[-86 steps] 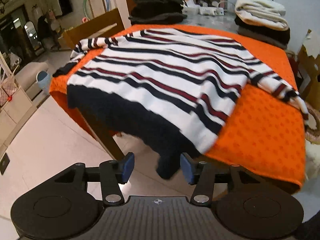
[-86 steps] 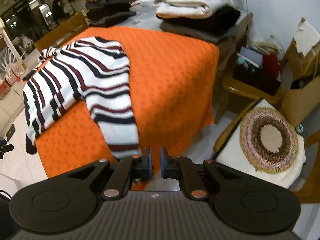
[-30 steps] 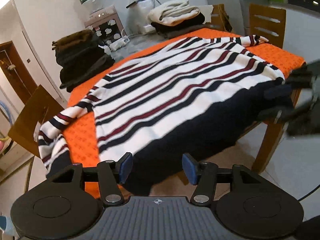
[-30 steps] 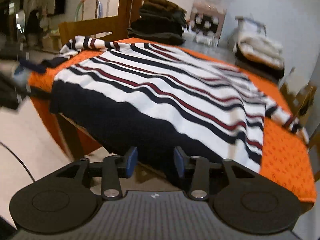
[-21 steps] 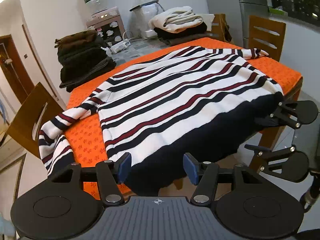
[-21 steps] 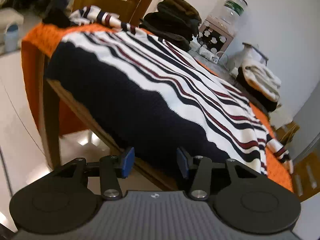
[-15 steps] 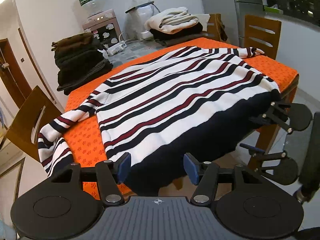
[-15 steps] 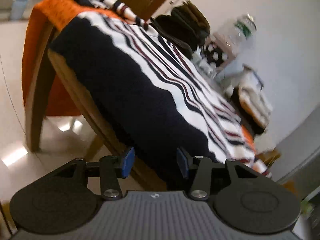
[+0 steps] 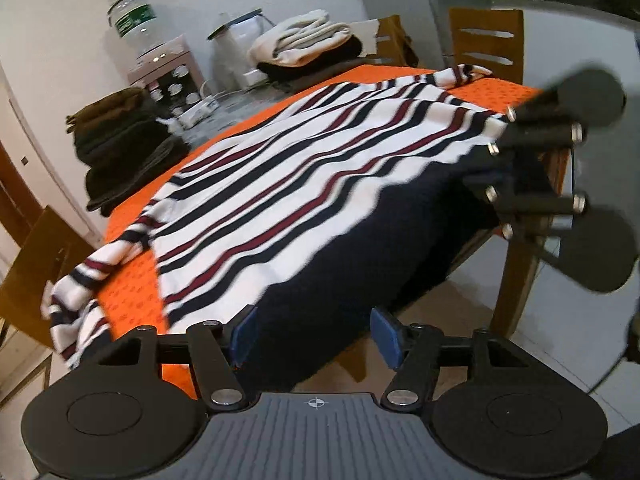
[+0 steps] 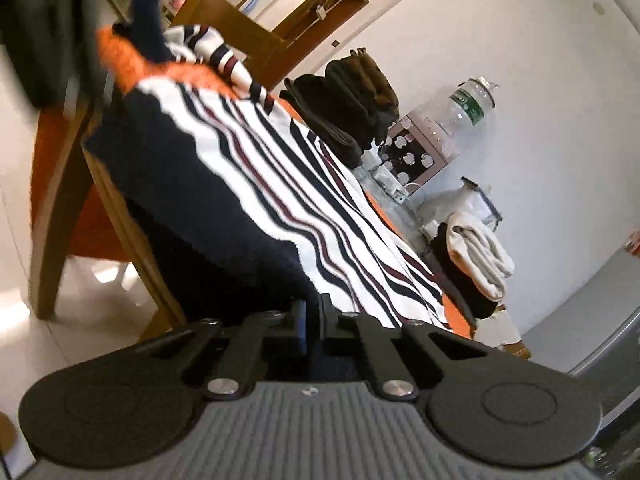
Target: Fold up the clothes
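Observation:
A white sweater (image 9: 304,184) with navy and red stripes and a wide navy hem lies spread on the orange-covered table (image 9: 132,292); the hem hangs over the near edge. My left gripper (image 9: 314,334) is open, its blue pads on either side of the hem's left corner. My right gripper (image 10: 314,326) is shut on the hem's right corner (image 10: 256,264); it also shows in the left wrist view (image 9: 480,168) at the sweater's far right.
Folded dark clothes (image 9: 120,140) and a cream-and-black pile (image 9: 308,48) stand at the table's back. A water dispenser (image 9: 160,60) is behind them. Wooden chairs (image 9: 486,44) flank the table. A table leg (image 9: 516,276) stands below the right corner.
My right gripper has closed on the hem's right corner. My left gripper has moved in, so the hem's left corner now lies between its open fingers.

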Motion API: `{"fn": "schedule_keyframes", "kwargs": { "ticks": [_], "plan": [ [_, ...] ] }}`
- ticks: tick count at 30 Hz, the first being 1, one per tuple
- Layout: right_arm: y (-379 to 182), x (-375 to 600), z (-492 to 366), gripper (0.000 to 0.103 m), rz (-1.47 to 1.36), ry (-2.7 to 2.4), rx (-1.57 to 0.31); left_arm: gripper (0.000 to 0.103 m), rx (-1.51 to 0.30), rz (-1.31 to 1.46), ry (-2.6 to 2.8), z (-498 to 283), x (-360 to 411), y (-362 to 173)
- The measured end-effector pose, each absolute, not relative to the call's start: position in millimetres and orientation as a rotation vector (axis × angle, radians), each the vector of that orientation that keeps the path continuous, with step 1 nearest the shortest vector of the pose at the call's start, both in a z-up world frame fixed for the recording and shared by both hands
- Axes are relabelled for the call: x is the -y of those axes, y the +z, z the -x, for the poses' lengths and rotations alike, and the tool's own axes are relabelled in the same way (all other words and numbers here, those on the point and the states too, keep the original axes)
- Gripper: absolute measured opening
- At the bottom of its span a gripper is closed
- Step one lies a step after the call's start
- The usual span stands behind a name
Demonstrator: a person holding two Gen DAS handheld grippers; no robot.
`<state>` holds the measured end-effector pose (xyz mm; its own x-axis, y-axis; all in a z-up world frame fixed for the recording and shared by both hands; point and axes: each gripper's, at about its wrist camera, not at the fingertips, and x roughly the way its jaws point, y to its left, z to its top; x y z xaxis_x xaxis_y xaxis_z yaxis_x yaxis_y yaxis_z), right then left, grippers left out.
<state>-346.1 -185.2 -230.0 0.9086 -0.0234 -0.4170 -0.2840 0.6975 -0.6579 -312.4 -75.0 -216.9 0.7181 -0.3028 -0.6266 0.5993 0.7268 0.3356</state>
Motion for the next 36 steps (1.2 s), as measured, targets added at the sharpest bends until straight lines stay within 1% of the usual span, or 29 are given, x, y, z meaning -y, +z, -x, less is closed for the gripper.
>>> {"fn": "schedule_keyframes", "kwargs": {
  "ticks": [7,14,16,17,18,19,20,22,25,27,29,32,36],
  "plan": [
    [-176,201,340,0.005,0.659,0.184,-0.477,0.065,-0.440,-0.613,-0.514,320,120,-239],
    [-156,211,330,0.005,0.583,0.194,-0.528,0.065,-0.347,-0.599,-0.337,301,132,-238],
    [-155,213,328,0.005,0.570,0.186,-0.533,0.062,-0.361,-0.596,-0.304,294,128,-239],
    [-156,214,328,0.005,0.567,0.180,-0.534,0.052,-0.369,-0.589,-0.299,291,124,-239],
    [-157,215,328,0.005,0.564,0.172,-0.535,0.032,-0.376,-0.585,-0.301,290,119,-238],
    [-159,215,328,0.005,0.563,0.163,-0.537,0.020,-0.387,-0.578,-0.318,288,113,-236],
    [-163,216,329,0.006,0.563,0.154,-0.540,0.005,-0.407,-0.558,-0.342,285,107,-233],
    [-171,215,329,0.008,0.568,0.139,-0.545,0.005,-0.429,-0.501,-0.360,281,96,-223],
    [-189,212,330,0.022,0.595,0.128,-0.553,0.005,-0.441,-0.458,-0.380,279,90,-204],
    [-200,208,333,0.026,0.607,0.126,-0.554,0.005,-0.448,-0.429,-0.391,277,89,-191],
    [-210,204,334,0.032,0.614,0.117,-0.553,0.005,-0.457,-0.403,-0.392,273,88,-179],
    [-223,199,334,0.036,0.622,0.107,-0.553,0.005,-0.473,-0.380,-0.385,269,86,-167],
    [-237,197,336,0.036,0.646,0.079,-0.538,0.005,-0.474,-0.374,-0.379,268,82,-159]
  ]
}}
